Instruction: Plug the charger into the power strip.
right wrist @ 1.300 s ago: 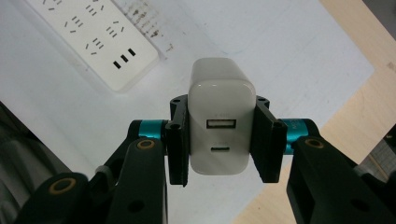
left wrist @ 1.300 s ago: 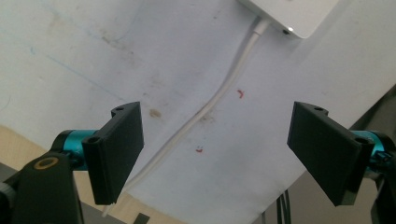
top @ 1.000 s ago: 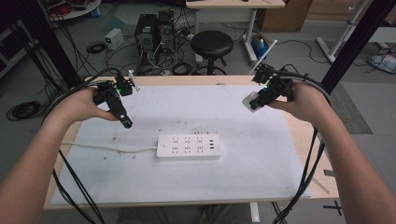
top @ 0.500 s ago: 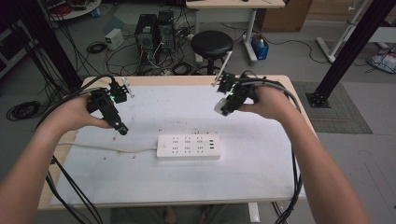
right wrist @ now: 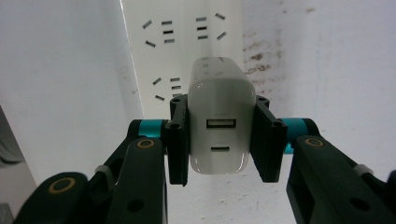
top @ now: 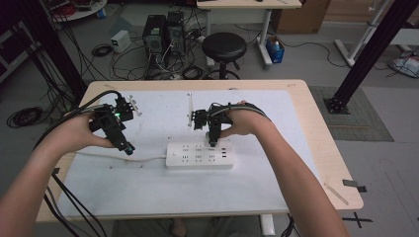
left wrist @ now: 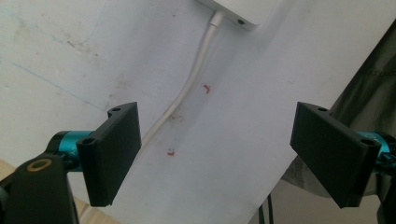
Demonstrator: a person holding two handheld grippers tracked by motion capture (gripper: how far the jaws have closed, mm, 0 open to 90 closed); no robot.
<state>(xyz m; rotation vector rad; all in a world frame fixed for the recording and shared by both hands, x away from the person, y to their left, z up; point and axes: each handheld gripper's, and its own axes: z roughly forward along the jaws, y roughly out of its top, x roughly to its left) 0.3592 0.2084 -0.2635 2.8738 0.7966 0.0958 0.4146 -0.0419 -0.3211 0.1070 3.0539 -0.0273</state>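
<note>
My right gripper (right wrist: 220, 140) clamps a white plastic USB charger block (right wrist: 219, 114) over the white rectangular power strip (top: 199, 155); my left gripper (left wrist: 219, 154) hangs open above its white cord (left wrist: 187, 88).

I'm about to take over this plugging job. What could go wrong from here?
1. The power strip lies loose on the table; the left tool hangs open over its cord, so pushing may slide it.
2. The right tool grips the white charger by its smooth sides; it could slip or tilt and miss the slots.
</note>
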